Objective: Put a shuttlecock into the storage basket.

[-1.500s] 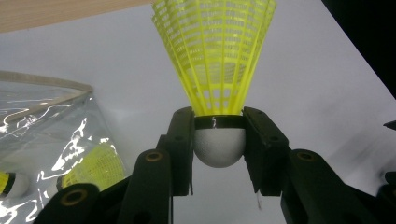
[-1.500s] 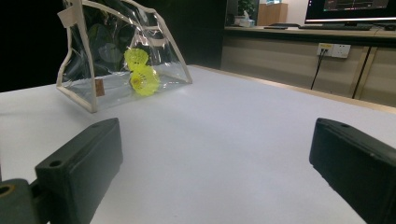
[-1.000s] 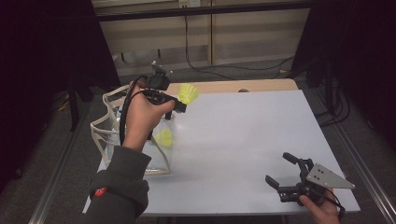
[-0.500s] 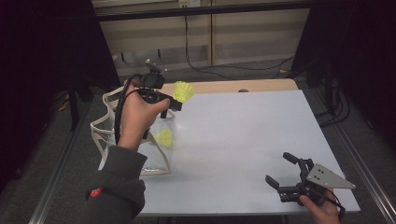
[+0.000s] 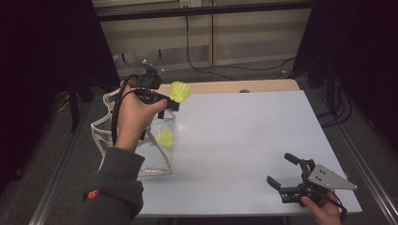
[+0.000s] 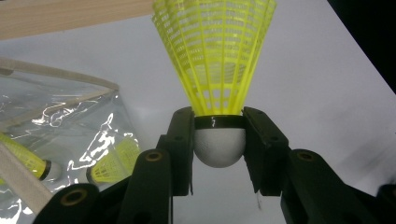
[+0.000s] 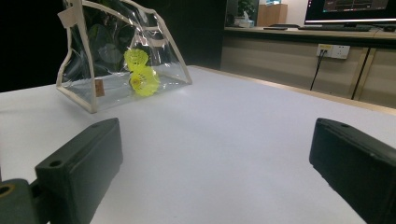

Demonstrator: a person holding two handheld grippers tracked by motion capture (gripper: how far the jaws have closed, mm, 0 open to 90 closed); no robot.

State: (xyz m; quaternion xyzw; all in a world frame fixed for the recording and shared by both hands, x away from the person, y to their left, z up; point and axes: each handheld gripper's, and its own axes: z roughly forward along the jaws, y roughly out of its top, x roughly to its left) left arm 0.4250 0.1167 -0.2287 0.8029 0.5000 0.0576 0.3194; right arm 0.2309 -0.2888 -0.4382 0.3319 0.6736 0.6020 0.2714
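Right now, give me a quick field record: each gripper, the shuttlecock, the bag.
left gripper: shut on the shuttlecock's white cork, raised over the bag
shuttlecock: yellow skirt pointing away from the jaws
right gripper: open, empty, low near the table's corner
bag: clear, cream trim, two yellow shuttlecocks inside
table: white

text: we read none | bag tag (image 7: 99, 87): we see a small brown patch, lettering too small to read | sleeve patch (image 5: 93, 193): red mark, illegible | monitor (image 7: 357, 5): screen content blurred, unreadable
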